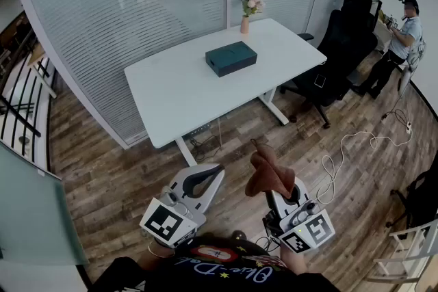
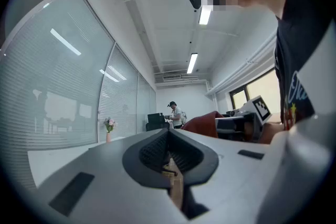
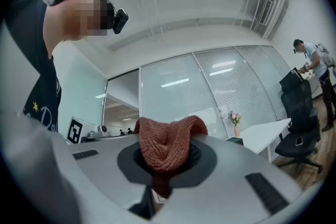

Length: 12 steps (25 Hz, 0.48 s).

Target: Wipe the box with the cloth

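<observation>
A dark teal box lies on the white table, well ahead of both grippers. My right gripper is shut on a rust-brown knitted cloth, which bunches up above its jaws; the cloth fills the middle of the right gripper view. My left gripper hangs beside it over the wooden floor, its jaws closed together with nothing between them. Both grippers are held close to my body, far short of the table.
A pink vase with flowers stands at the table's far edge. A black office chair sits to the table's right. A person stands at the far right by a black cabinet. A white cable trails over the floor.
</observation>
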{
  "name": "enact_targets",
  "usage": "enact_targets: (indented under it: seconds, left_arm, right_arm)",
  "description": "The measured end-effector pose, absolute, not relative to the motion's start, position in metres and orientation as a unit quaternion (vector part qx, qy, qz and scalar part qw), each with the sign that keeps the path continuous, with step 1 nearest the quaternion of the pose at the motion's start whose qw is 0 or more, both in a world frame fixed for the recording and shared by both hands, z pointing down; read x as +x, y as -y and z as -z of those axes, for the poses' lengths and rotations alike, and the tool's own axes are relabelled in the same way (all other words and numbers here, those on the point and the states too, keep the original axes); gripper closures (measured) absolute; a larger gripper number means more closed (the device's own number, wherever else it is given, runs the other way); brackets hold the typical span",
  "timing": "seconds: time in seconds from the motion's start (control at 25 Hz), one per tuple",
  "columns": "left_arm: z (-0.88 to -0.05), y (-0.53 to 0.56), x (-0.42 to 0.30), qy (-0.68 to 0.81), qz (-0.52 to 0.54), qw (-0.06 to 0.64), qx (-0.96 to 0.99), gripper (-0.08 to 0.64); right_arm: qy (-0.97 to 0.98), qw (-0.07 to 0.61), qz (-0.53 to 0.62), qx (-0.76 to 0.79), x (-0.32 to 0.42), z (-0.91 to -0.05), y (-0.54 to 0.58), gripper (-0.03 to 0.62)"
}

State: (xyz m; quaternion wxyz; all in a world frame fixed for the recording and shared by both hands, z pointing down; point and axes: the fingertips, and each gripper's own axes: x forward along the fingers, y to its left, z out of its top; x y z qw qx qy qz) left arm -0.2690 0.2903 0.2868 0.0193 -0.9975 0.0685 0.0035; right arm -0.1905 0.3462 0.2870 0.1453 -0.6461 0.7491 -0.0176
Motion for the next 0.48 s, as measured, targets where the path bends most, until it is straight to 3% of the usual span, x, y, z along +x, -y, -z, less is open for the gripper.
enact_targets:
  seconds: [0.48]
  left_arm:
    - [-0.284, -0.3, -0.261, -0.093, 0.002, 0.022, -0.995, 0.557]
  right_arm:
    - [-0.753, 0.156, 0.022, -0.639, -0.177, -0.29, -0.355, 0.569]
